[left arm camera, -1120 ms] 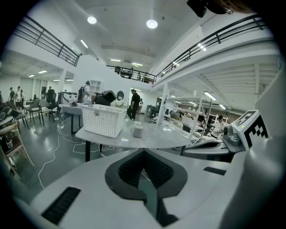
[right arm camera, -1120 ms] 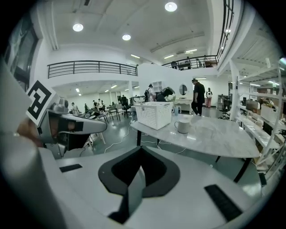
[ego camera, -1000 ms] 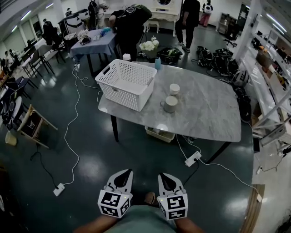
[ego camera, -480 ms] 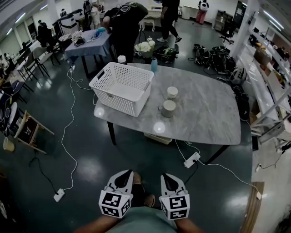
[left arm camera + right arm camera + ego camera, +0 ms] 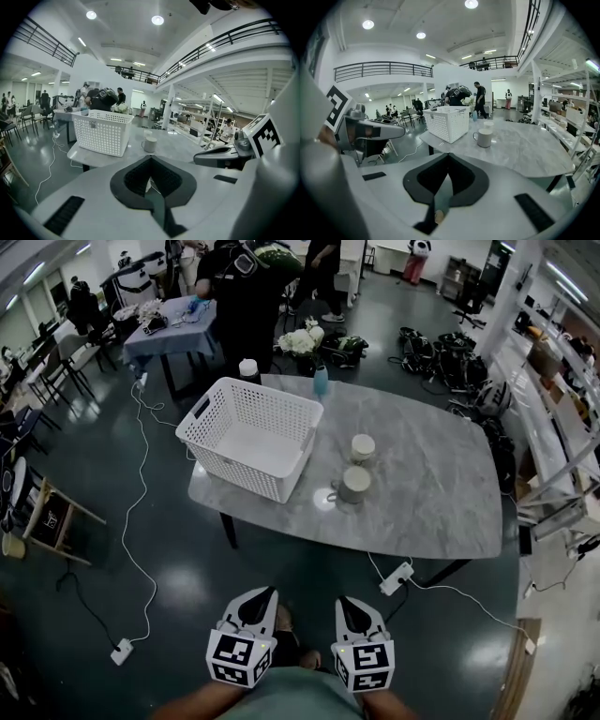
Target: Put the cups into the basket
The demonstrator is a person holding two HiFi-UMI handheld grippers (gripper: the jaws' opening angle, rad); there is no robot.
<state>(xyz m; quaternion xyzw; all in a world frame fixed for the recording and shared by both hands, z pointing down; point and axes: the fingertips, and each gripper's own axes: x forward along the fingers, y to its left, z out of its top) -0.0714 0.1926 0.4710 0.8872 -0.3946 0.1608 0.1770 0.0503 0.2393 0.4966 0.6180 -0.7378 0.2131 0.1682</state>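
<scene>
A white perforated basket stands on the left part of a grey marble table. To its right stand two pale cups: a mug with a handle nearer me and a second cup just behind it. My left gripper and right gripper hang side by side low in the head view, well short of the table, both shut and empty. The left gripper view shows the left gripper with basket and mug ahead. The right gripper view shows the right gripper, the basket and the mug.
A blue bottle and a white container stand at the table's far edge. A power strip and cables lie on the floor by the table. People stand at a second table behind. Shelves line the right.
The table, basket and cups have come nearer and sit lower in the head view. Both grippers have travelled forward together, still shut and side by side.
</scene>
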